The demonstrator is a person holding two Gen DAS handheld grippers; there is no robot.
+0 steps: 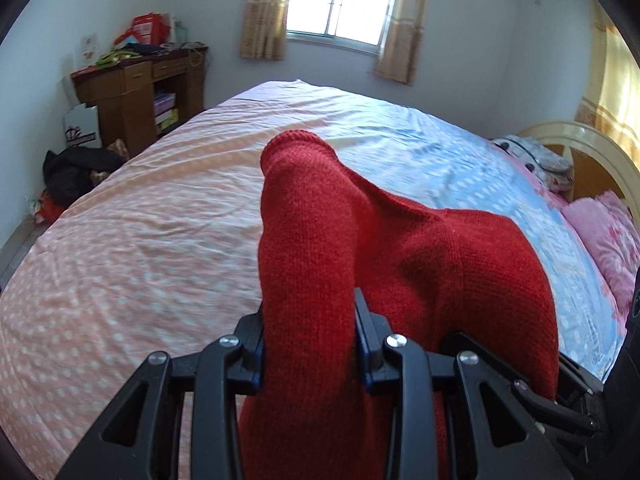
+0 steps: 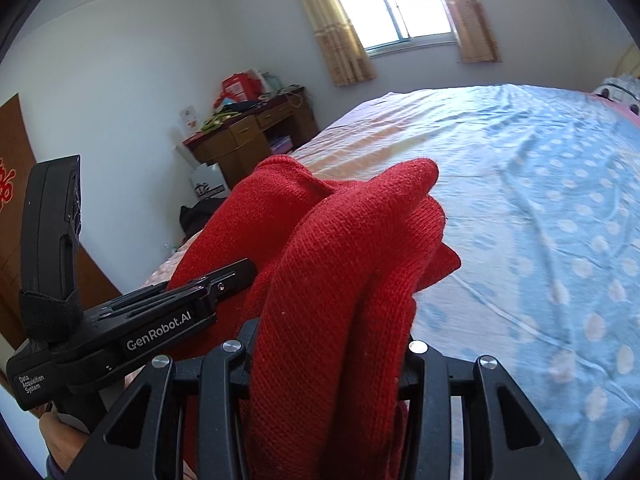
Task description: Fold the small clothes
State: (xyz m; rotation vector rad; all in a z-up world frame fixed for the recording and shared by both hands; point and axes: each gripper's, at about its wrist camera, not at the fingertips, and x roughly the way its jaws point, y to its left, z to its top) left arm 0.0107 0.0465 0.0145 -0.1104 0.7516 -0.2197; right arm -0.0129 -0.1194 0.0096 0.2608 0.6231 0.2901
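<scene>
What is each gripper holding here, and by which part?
Both hold the red knit garment above the bed. The left gripper and the right gripper each clamp a bunched fold; which part cannot be told.

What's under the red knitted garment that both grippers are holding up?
The spotted pink-and-blue bedsheet lies beneath the red knitted garment, which the left gripper and right gripper clamp. The sheet directly below is covered.

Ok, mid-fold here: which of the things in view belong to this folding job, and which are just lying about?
Job:
- red knit garment, bunched in both grippers
- left gripper, shut on it
- right gripper, shut on it
- bed sheet, the folding surface

Lying about:
- wooden desk with red bag
- dark clothes on floor
- pink pillow
</scene>
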